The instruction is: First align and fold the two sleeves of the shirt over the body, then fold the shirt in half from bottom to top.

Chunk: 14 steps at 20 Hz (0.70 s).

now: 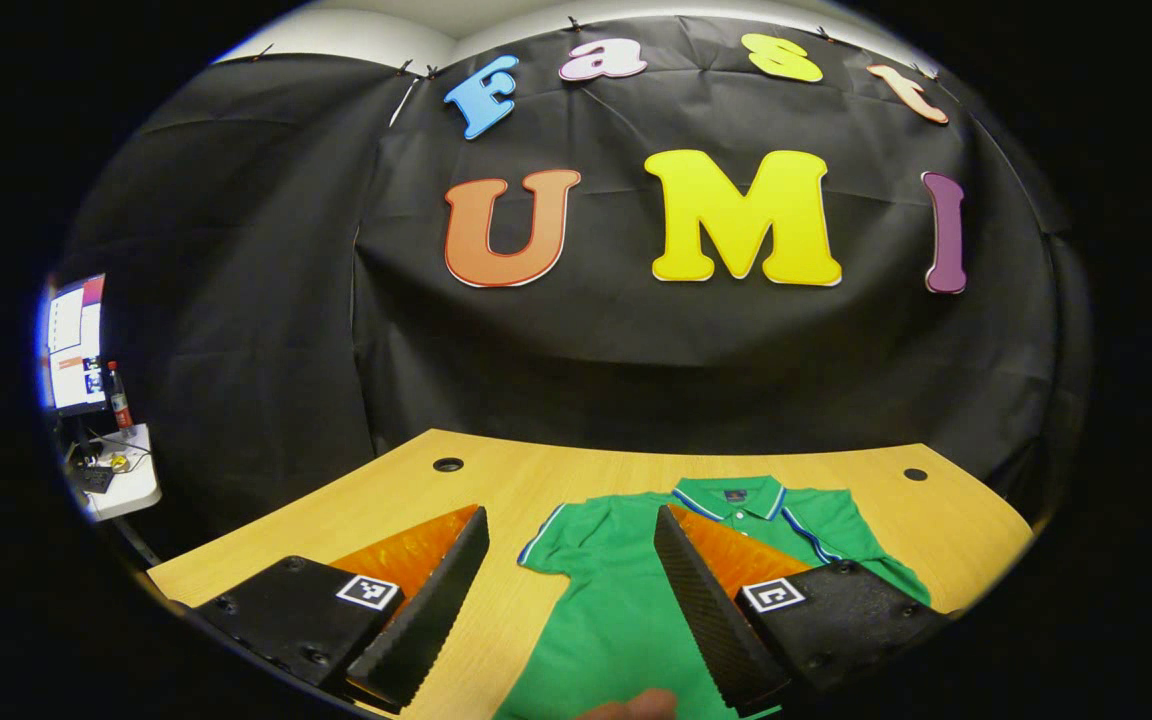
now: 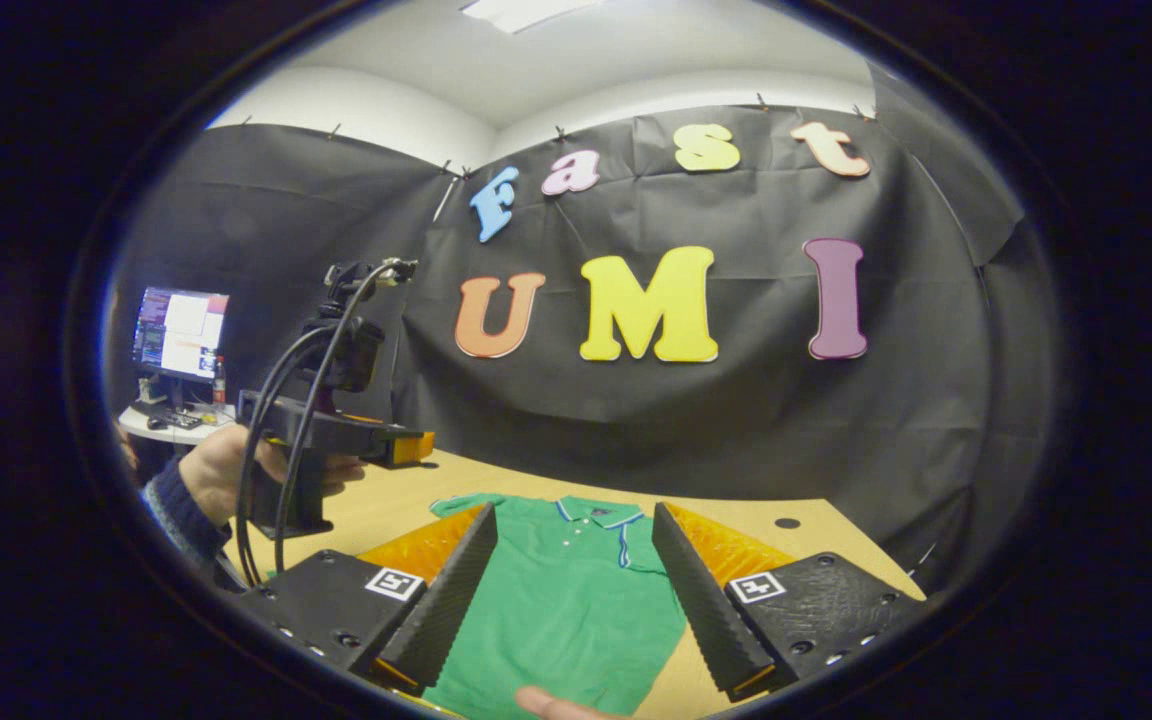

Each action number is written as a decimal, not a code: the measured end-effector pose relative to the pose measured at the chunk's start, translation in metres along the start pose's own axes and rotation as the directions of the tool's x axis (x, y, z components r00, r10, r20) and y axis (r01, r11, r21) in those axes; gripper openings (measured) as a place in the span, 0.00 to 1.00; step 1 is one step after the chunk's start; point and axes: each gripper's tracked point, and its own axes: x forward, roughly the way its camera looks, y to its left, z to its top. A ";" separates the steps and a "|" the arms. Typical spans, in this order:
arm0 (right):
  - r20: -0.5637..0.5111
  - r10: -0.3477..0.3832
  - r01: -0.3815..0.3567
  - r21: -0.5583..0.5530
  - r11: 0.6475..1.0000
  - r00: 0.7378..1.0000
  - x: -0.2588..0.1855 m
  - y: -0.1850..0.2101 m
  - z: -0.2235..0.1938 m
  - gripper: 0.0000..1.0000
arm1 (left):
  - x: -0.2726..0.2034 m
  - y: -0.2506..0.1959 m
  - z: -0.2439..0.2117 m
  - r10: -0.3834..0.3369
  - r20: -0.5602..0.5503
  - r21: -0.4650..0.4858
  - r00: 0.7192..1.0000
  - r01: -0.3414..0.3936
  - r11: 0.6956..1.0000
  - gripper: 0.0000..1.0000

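Note:
A green polo shirt (image 1: 626, 600) lies flat on the wooden table (image 1: 526, 480), collar (image 1: 736, 495) at the far side. Its left sleeve (image 1: 551, 545) is spread out sideways. On the right a striped cuff edge (image 1: 804, 532) lies close to the collar, so that sleeve looks folded in. My left gripper (image 1: 571, 520) hovers open above the shirt's left shoulder. In the right gripper view the shirt (image 2: 566, 590) lies between the spread fingers of my right gripper (image 2: 574, 512), which is open and holds nothing. The left gripper (image 2: 406, 445) is raised at the left, held by a hand (image 2: 216, 470).
The table has round cable holes (image 1: 448, 464) (image 1: 916, 474) near its far edge, right before the black cloth wall. A side desk with a monitor (image 1: 76, 345) and a bottle (image 1: 118, 395) stands far left. A fingertip (image 1: 636, 705) shows at the bottom edge.

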 end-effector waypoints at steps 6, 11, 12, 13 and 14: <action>-0.027 -0.062 0.064 0.069 0.996 0.998 0.017 -0.038 -0.014 0.95 | 0.124 0.044 -0.044 0.023 -0.168 -0.100 0.985 -0.041 0.994 1.00; -0.057 -0.052 0.058 0.116 0.992 0.997 0.030 -0.044 -0.031 0.94 | 0.170 0.040 -0.112 -0.052 -0.330 -0.118 0.943 0.013 0.993 1.00; -0.060 -0.049 0.056 0.112 0.992 0.997 0.032 -0.044 -0.032 0.96 | 0.175 0.041 -0.124 -0.056 -0.356 -0.101 0.933 0.021 0.995 1.00; -0.061 -0.045 0.051 0.108 0.993 0.997 0.033 -0.042 -0.035 0.96 | 0.180 0.042 -0.133 -0.054 -0.370 -0.086 0.927 0.023 0.996 1.00; -0.066 -0.042 0.048 0.101 0.994 0.997 0.036 -0.042 -0.037 0.96 | 0.183 0.039 -0.135 -0.066 -0.368 -0.085 0.927 0.037 0.996 1.00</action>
